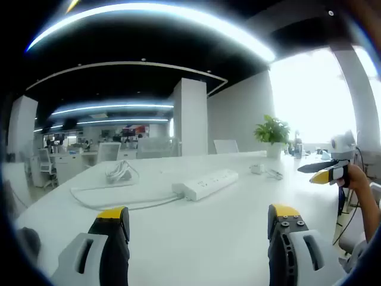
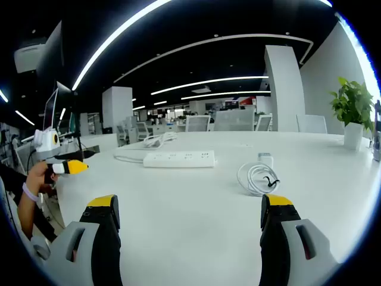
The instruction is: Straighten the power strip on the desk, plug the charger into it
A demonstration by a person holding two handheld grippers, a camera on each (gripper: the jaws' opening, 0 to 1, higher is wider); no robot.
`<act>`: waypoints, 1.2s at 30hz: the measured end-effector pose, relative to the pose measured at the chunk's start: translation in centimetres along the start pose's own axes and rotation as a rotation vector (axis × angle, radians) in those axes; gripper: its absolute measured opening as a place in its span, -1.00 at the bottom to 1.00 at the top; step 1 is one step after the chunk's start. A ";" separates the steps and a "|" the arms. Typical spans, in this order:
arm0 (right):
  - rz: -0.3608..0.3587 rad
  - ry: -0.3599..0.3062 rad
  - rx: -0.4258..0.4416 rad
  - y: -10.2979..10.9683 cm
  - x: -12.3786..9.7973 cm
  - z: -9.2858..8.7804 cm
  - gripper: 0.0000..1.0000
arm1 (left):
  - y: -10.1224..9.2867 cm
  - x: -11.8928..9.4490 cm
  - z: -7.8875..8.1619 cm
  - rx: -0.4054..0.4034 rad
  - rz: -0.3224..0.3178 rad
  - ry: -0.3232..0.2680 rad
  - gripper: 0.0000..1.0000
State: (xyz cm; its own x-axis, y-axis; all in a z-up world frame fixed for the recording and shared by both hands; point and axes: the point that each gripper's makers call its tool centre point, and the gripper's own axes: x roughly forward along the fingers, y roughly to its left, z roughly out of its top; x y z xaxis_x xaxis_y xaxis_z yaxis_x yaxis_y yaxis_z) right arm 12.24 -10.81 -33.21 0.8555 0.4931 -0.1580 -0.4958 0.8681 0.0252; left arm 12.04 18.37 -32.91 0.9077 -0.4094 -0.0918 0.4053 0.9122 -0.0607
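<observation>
A white power strip [image 1: 205,183] lies at an angle on the white desk [image 1: 196,238], beyond my left gripper [image 1: 199,215], which is open and holds nothing. Its cord runs left to a coiled bundle [image 1: 119,173]. In the right gripper view the power strip [image 2: 178,158] lies across the middle. The white charger [image 2: 265,159] stands to its right with its coiled cable [image 2: 257,177] in front. My right gripper [image 2: 189,205] is open, low over the desk, short of both. The small charger [image 1: 257,168] also sits past the strip's far end.
A potted plant [image 1: 272,134] stands at the desk's far end, also seen as the plant [image 2: 351,107]. A person's hand [image 1: 357,179] holds the right gripper [image 1: 324,173] at the desk's right side. Office chairs [image 2: 196,123] and monitors [image 2: 50,110] surround the desk.
</observation>
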 end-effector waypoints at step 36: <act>0.005 0.006 0.016 0.2 0.5 -0.6 0.96 | -1.1 1.1 4.3 -0.076 -0.094 -0.076 0.99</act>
State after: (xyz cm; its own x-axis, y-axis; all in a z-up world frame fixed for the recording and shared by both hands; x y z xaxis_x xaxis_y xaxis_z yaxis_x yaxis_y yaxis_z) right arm 12.47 -10.45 -33.89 0.8523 0.4969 -0.1635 -0.4973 0.8666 0.0415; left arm 13.10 17.00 -28.68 0.8731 -0.4876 -0.0067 0.4819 0.8649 -0.1403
